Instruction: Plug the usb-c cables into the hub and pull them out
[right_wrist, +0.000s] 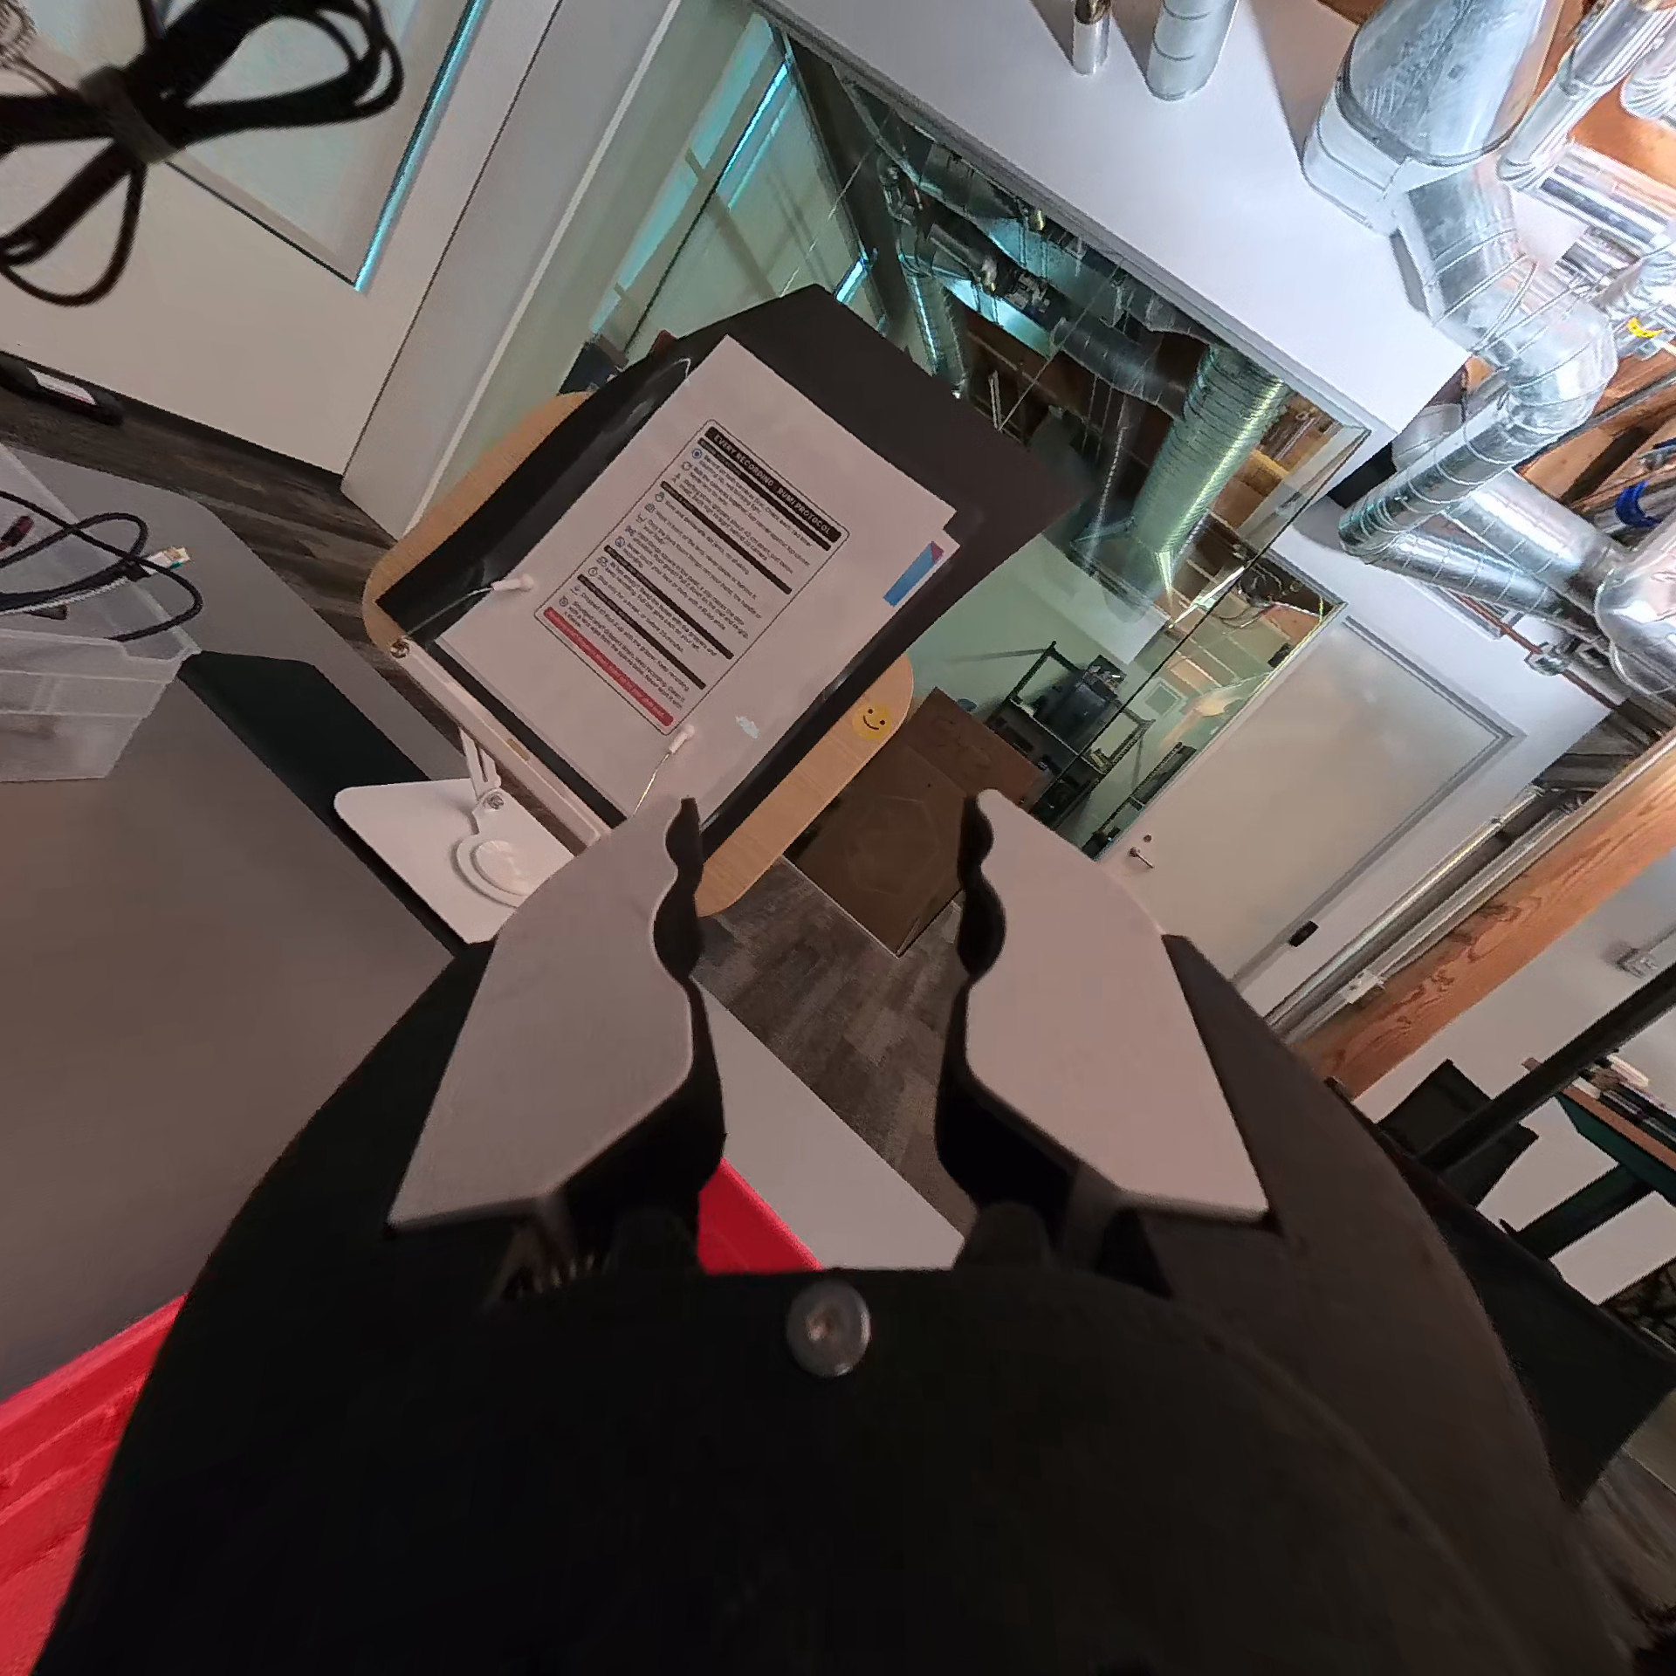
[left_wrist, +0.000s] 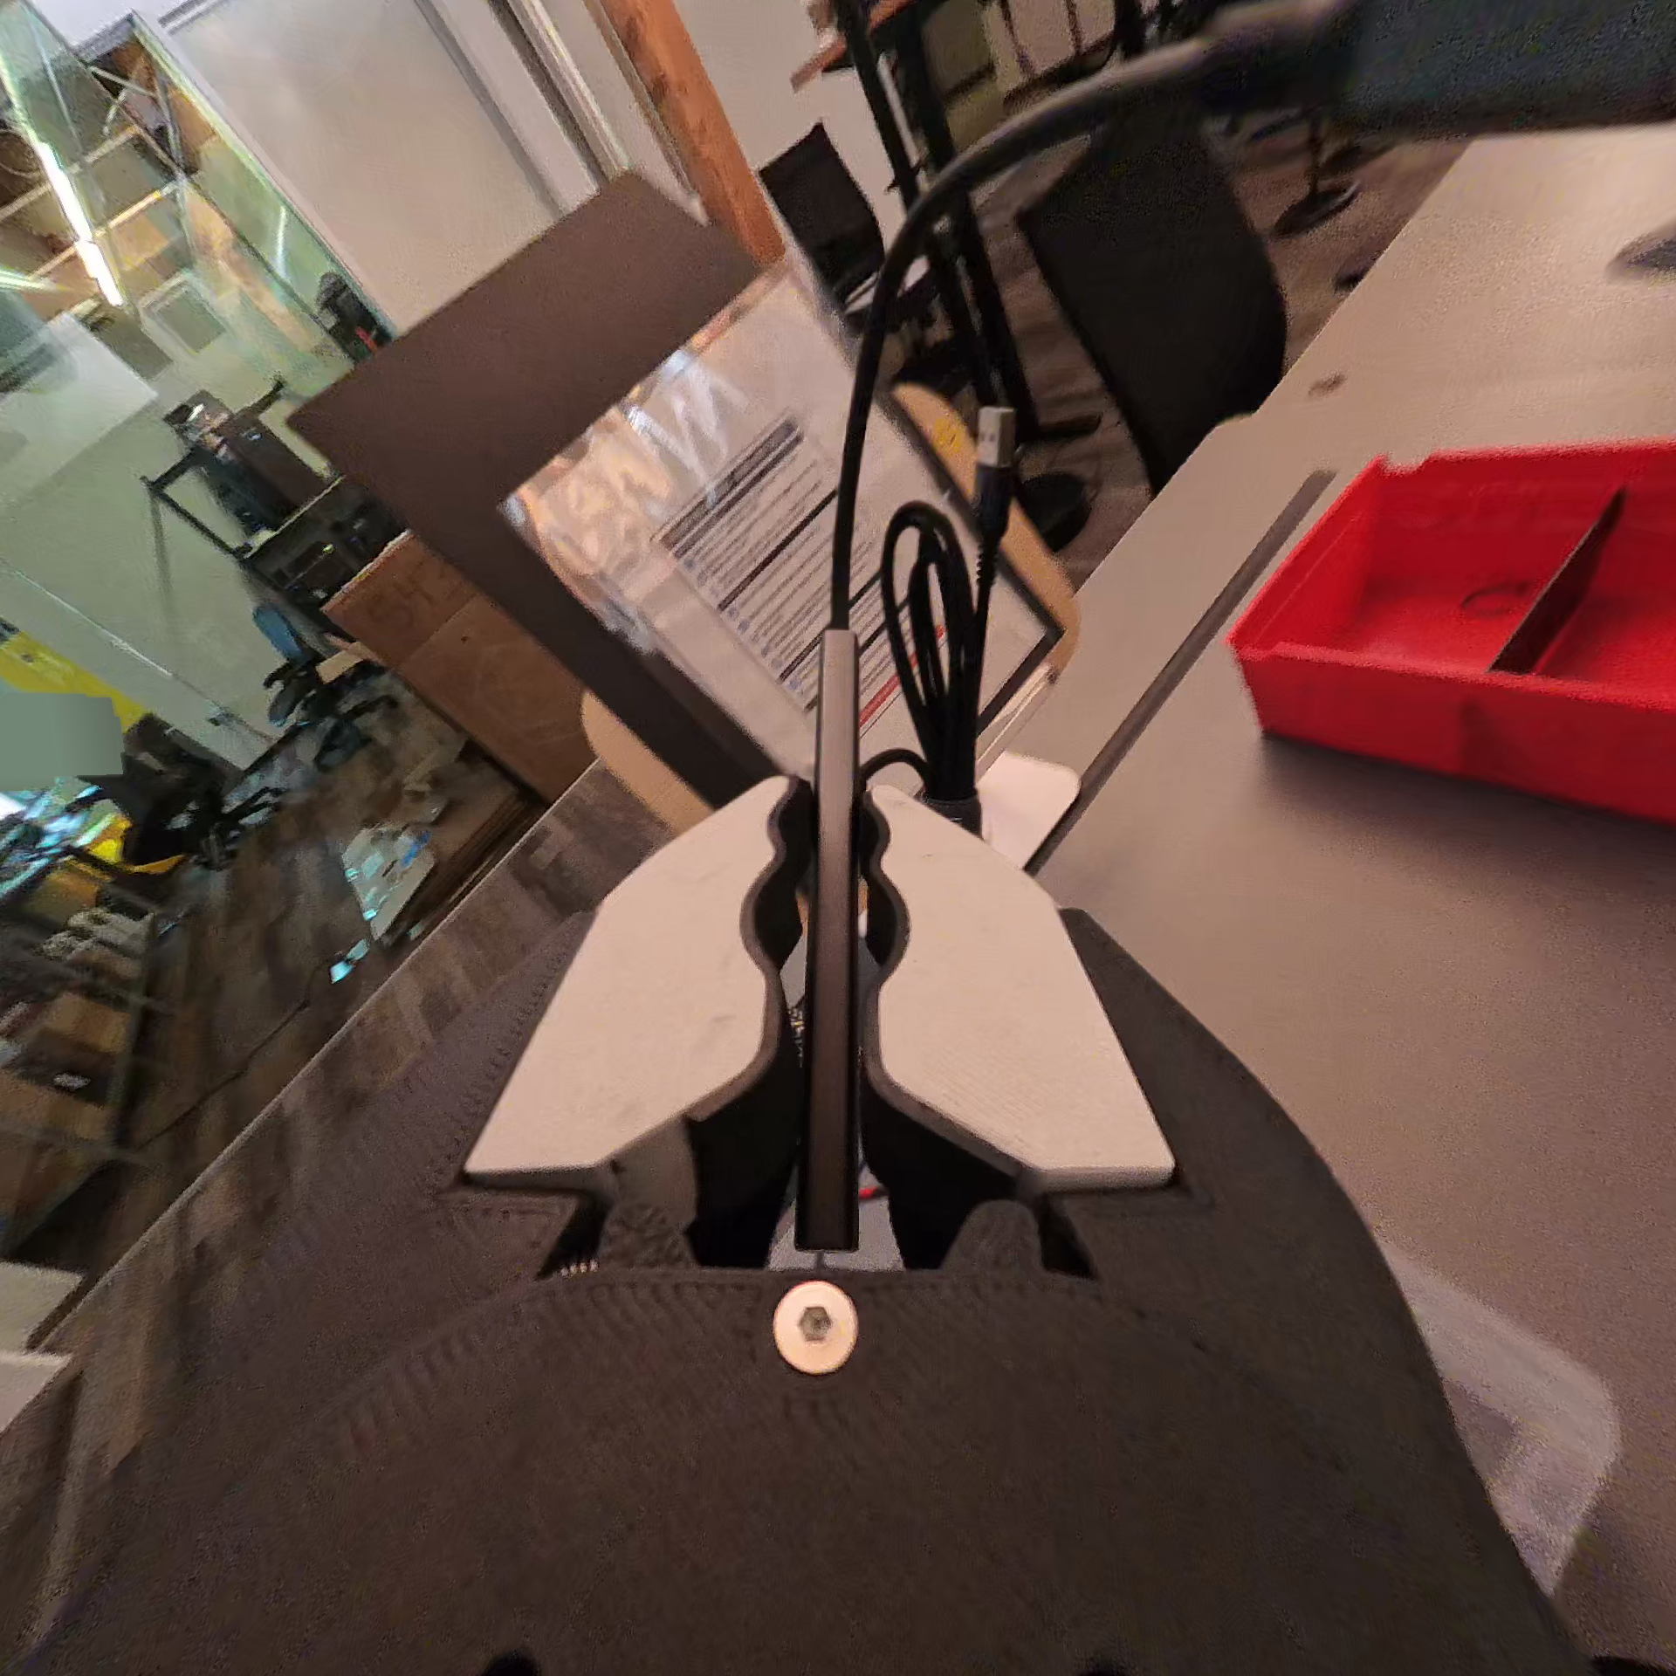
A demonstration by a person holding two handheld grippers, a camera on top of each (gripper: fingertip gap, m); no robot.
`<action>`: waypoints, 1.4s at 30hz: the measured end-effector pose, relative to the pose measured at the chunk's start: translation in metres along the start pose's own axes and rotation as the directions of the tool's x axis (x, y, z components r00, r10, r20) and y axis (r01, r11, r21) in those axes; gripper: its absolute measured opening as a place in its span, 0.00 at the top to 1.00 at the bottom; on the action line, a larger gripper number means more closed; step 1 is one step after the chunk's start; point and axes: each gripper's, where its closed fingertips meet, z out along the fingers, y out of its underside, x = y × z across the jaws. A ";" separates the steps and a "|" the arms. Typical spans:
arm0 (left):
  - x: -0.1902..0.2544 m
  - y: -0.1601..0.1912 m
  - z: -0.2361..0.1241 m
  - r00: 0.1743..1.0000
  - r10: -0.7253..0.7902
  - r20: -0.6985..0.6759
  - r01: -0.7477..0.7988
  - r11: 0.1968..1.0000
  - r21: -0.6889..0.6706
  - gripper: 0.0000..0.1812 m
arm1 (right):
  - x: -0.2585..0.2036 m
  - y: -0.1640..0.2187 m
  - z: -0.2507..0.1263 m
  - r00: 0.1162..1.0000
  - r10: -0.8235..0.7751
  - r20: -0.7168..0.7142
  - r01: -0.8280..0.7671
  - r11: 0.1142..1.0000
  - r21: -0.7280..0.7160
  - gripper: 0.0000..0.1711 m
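Observation:
My left gripper is shut on a slim dark grey hub, held edge-on above the table. The hub's own black cable arcs up from its far end toward the upper right. A bundled black cable with a silver plug hangs just behind the hub, right of it. My right gripper is open and empty, tilted, raised above the table. A tied coil of black cable hangs at the top left of the right wrist view.
A red divided tray sits on the grey table to the right; its rim also shows under my right gripper. A stand with a printed sheet stands at the table's far edge. A clear bin with cables is left. Some 40 cm of space lies between my two pairs of fingers.

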 end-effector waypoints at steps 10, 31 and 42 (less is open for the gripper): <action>0.093 -0.072 0.011 0.933 -0.223 -0.284 0.275 0.948 0.162 0.95 | -0.025 -0.011 0.004 0.980 0.141 0.140 -0.148 0.988 0.041 0.69; 0.167 0.020 0.079 0.491 -0.600 -0.631 0.816 0.571 0.092 0.96 | -0.241 -0.092 0.046 0.119 0.780 0.614 -0.783 0.454 -0.426 0.92; 0.188 0.010 0.080 0.466 -0.556 -0.688 0.808 0.584 0.075 0.96 | -0.211 -0.077 0.066 -0.027 0.773 0.634 -0.953 0.172 -0.250 0.86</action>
